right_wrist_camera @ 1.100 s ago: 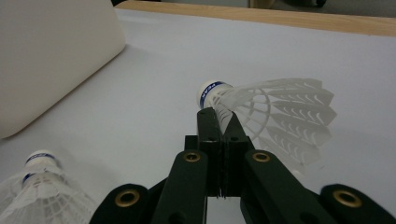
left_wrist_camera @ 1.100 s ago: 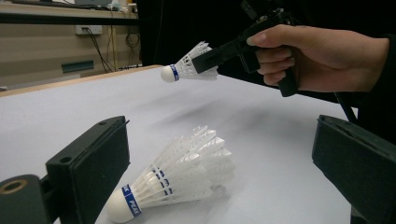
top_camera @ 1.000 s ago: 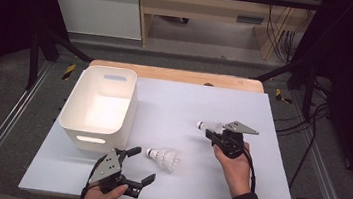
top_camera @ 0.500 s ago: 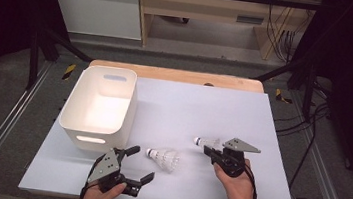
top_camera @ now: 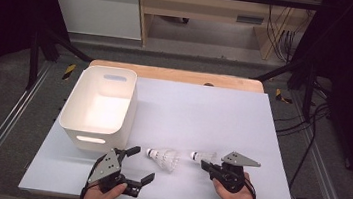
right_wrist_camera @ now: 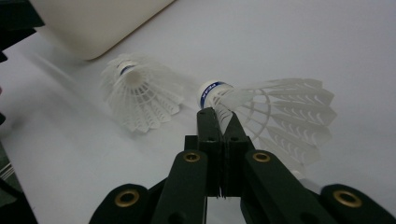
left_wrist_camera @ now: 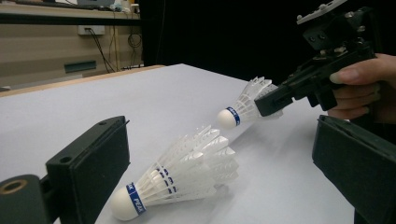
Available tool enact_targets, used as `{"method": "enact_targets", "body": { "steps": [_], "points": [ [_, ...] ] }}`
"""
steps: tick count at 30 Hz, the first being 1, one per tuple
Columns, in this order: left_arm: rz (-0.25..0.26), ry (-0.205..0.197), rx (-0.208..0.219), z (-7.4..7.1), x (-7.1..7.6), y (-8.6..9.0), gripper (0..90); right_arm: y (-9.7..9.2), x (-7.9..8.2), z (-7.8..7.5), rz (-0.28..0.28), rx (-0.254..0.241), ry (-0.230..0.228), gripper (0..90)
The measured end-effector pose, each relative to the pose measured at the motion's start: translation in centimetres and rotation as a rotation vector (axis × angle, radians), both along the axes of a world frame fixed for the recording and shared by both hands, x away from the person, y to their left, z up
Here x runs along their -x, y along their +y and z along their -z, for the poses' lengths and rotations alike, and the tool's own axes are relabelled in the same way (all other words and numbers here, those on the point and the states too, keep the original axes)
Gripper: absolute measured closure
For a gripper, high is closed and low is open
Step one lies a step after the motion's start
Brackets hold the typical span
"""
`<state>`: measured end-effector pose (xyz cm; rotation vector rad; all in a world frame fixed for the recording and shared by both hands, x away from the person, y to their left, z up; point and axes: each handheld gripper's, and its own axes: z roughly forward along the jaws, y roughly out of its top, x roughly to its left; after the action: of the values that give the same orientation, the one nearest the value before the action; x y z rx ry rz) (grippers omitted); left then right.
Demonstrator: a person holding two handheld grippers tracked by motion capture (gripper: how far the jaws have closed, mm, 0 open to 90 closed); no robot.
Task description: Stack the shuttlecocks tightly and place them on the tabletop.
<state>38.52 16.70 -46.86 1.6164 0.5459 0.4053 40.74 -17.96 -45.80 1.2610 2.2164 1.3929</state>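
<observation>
A white shuttlecock (top_camera: 201, 156) hangs just above the table with my right gripper (top_camera: 206, 164) shut on its feather skirt. In the right gripper view the jaws (right_wrist_camera: 219, 116) pinch the skirt of that shuttlecock (right_wrist_camera: 280, 109) near its blue-banded cork. To its left a nested stack of white shuttlecocks (top_camera: 163, 159) lies on its side on the table. My left gripper (top_camera: 143, 164) rests open near the front edge, just left of the stack. In the left gripper view the stack (left_wrist_camera: 187, 172) lies between the wide-apart jaws, and the held shuttlecock (left_wrist_camera: 243, 105) hovers beyond it.
A white plastic bin (top_camera: 72, 118) stands at the table's left, and I see nothing in it. The white table top (top_camera: 203, 112) ends at a wooden strip at the back. Metal rails run along both sides of the table.
My right gripper has carried its shuttlecock toward the table's front edge and lower, closer to the stack. The left gripper and the stack have stayed put.
</observation>
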Motion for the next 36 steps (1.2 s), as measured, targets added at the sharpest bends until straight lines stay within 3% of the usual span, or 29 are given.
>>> {"method": "enact_targets", "body": {
  "steps": [7, 17, 22, 30, 36],
  "points": [
    [-0.003, -0.002, 0.003, 0.0, 0.0, 0.1, 3.8, 1.9, 0.7, 0.2, -0.058, 0.002, 0.009, 89.2],
    [-0.003, -0.001, 0.0, 0.0, 0.0, 0.1, 3.9, 4.2, 0.2, 0.9, -0.102, -0.02, 0.021, 89.2],
    [0.001, 0.0, -0.004, 0.0, 0.0, 0.0, 4.0, 5.2, -0.2, 1.0, -0.124, -0.071, 0.037, 89.2],
    [0.007, -0.002, -0.007, 0.0, 0.0, 0.0, 4.0, 6.7, -1.2, 1.8, -0.14, -0.039, 0.04, 89.1],
    [0.007, -0.002, -0.008, 0.0, 0.0, -0.1, 4.1, 6.9, -1.5, 1.9, -0.151, -0.05, 0.044, 88.9]
  ]
}}
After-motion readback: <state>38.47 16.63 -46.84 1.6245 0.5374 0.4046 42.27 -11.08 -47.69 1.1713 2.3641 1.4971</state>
